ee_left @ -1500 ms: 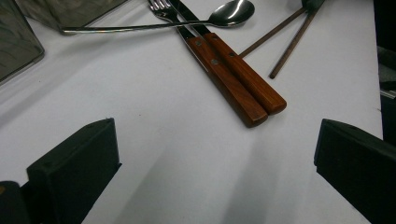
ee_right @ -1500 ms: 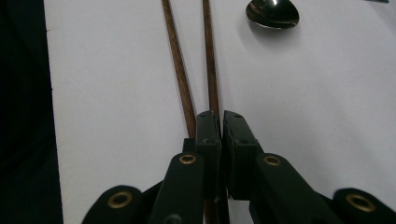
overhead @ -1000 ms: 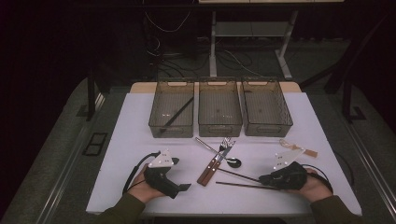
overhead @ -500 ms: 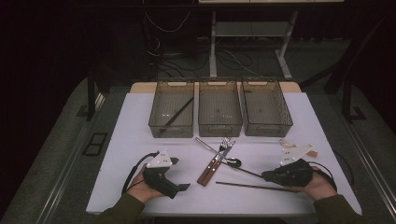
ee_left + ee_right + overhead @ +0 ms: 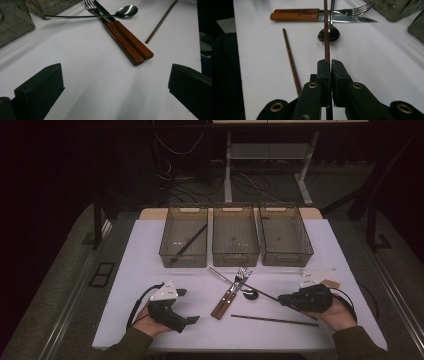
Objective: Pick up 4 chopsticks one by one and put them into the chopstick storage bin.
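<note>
Right gripper view: my right gripper [image 5: 327, 65] is pinching a chopstick [image 5: 326, 30], which is pointing straight ahead across the spoon [image 5: 329, 33]. My left gripper [image 5: 115, 82] is sitting spread wide.

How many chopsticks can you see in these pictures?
3. One chopstick leans inside the left bin. One is clamped in the right gripper, crossing above the spoon. One lies loose on the table near the front edge. None seem hidden.
</note>
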Demonstrator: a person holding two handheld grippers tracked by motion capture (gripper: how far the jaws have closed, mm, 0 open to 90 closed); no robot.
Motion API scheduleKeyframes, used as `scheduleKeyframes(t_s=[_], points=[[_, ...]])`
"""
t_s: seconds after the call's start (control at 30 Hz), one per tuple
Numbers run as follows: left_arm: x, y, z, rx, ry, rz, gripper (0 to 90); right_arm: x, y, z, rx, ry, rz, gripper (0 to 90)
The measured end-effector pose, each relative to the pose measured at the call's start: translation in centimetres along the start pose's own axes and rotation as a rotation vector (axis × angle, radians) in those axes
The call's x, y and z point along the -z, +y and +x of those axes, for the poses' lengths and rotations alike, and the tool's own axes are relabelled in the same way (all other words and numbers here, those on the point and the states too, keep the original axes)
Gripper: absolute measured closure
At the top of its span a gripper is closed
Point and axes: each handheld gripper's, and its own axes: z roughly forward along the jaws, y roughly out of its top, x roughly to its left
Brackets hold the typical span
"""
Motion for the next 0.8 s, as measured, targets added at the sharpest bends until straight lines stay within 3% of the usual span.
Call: scheduleKeyframes(t_s=[0.4, 0.8], points=[[-0.2, 0.1, -0.1, 0.001, -0.01, 0.008, 0.0, -1.3, 2.3, -0.8, -0.046, -0.026, -0.039, 86.0], [-0.2, 0.1, -0.1, -0.01, -0.017, 0.011, 0.0, -2.8, 5.4, -0.4, -0.067, -0.049, -0.062, 86.0]])
